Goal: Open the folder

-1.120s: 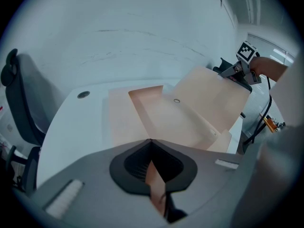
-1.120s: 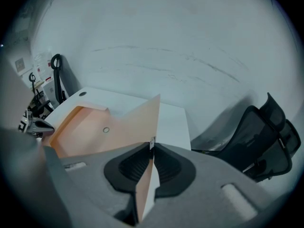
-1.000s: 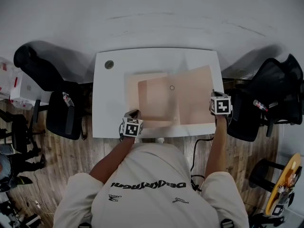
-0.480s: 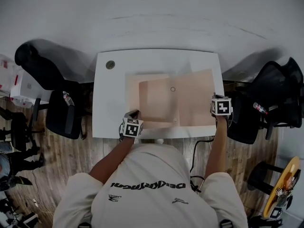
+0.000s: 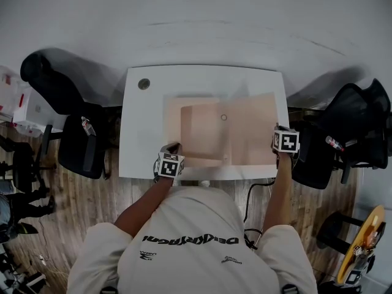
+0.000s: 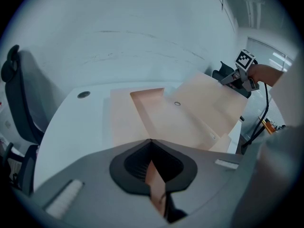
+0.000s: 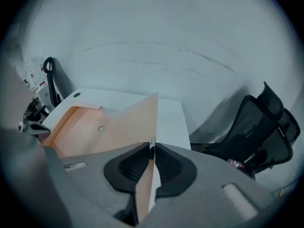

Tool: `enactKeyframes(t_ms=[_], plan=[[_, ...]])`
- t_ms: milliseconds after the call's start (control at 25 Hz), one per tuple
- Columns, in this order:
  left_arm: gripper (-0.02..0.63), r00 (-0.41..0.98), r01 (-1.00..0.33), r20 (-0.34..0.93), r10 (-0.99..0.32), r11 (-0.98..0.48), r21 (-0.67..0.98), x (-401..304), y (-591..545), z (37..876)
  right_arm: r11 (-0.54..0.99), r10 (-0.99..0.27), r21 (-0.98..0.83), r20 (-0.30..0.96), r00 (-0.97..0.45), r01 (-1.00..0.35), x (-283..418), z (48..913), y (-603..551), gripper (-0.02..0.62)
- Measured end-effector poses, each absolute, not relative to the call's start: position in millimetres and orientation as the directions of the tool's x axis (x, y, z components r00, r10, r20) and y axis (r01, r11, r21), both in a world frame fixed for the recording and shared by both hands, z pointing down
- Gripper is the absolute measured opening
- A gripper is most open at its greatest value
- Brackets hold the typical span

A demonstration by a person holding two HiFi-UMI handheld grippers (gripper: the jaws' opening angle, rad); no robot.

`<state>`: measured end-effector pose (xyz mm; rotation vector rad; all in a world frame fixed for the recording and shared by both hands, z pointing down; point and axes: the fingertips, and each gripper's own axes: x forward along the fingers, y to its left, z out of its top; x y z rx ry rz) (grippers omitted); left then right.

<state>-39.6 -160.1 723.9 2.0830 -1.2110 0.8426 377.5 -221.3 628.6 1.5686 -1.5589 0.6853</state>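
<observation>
Looking down, I have both forearms stretched forward over the near edge of the white table point(image 5: 138, 121), each tool angled downward. My left gripper point(image 5: 173, 149) sits at the 7 o'clock corner of the folder point(image 5: 245, 130), its jaws pinched on a tan flap. My right gripper point(image 5: 277, 130) is at the folder's 3 o'clock edge, clamped on the right cover's rim, which tilts up off the table. The folder lies spread across the table's middle.

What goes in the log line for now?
task: open folder | left claw: shut on folder, near-left corner | right claw: shut on cover, right edge, raised | folder: on white table, partly open
</observation>
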Motion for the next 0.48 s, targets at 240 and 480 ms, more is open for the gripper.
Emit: enactKeyframes(t_ms=[240, 480], plan=[[-0.002, 0.403, -0.89, 0.745, -0.531, -0.419, 0.182, -38.0, -160.5, 723.6, 0.051, -0.584, 0.144, 0.807, 0.087, -0.988, 374.8, 620.3, -221.0, 0.032], [-0.002, 0.423, -0.884, 0.718, -0.552, -0.424, 0.195, -37.8, -161.6, 717.3, 0.025, -0.648, 0.07, 0.761, 0.037, -0.997, 360.4, 602.9, -221.0, 0.078]])
